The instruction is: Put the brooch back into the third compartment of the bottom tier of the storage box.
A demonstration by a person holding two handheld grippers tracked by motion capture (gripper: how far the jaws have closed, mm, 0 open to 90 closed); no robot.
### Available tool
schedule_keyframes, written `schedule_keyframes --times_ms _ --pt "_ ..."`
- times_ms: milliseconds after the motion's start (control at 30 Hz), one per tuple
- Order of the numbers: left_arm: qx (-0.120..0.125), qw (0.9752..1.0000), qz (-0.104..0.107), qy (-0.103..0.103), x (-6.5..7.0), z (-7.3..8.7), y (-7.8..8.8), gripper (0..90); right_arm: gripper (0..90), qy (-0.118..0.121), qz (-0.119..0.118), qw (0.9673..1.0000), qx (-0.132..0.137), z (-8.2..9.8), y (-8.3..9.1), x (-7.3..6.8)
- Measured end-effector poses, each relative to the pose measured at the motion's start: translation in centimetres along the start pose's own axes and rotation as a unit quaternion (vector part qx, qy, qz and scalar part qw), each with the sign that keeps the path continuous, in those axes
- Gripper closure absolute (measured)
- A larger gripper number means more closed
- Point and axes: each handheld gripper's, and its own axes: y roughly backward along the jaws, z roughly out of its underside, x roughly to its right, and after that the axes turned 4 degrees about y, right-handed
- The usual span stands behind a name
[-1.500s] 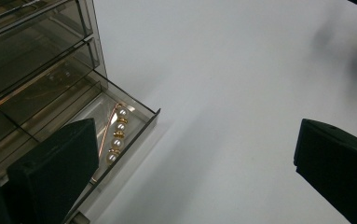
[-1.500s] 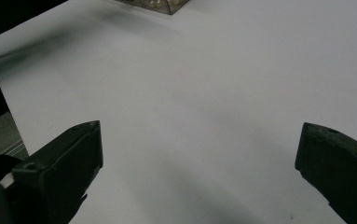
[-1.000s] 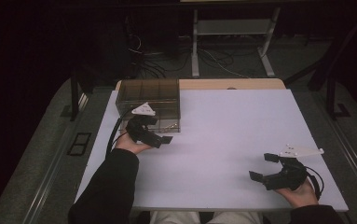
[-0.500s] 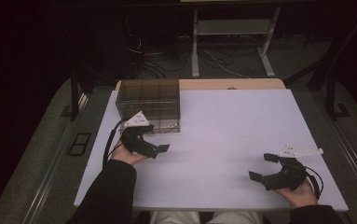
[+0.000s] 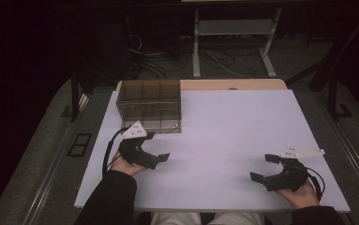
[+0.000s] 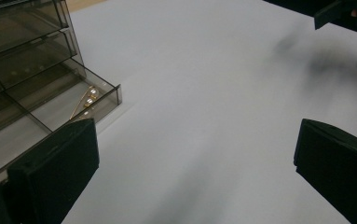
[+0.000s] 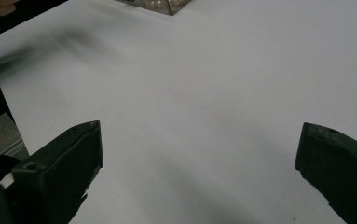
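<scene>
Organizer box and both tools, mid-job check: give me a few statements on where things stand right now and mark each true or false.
1. The left tool is open. True.
2. The right tool is shut on a gold item. False: it is open and holds nothing.
3. The organizer box sits at the table's far left. True.
4. The gold jewelry lies on the bare table. False: it lies inside a front compartment of the box.
5. The left tool touches the box. False: it is apart, just in front.
</scene>
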Motion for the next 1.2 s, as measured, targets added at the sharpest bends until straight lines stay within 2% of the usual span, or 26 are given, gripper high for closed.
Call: schedule_keyframes --times_ms 500,767,833,1000,1200 --pt "0.018 0.9998 0.000 0.009 1.4 2.4 0.1 0.0 0.3 0.000 0.000 1.0000 0.001 0.0 0.0 0.0" --pt "0.024 0.9995 0.008 0.019 1.9 3.9 0.0 0.0 0.2 0.001 -0.001 1.0000 0.003 0.0 0.0 0.0" --pt "0.027 0.9995 0.009 0.014 2.1 4.1 0.0 0.0 0.3 0.001 -0.001 1.0000 0.002 0.0 -0.1 -0.1" --pt "0.019 0.9996 0.017 0.014 2.3 4.5 -0.4 0.0 0.3 0.004 -0.003 1.0000 0.001 0.0 -0.1 -0.2" --pt "0.014 0.9996 0.017 0.018 2.2 4.8 -0.6 0.0 0.3 0.008 -0.004 1.0000 0.000 0.1 -0.2 -0.2"
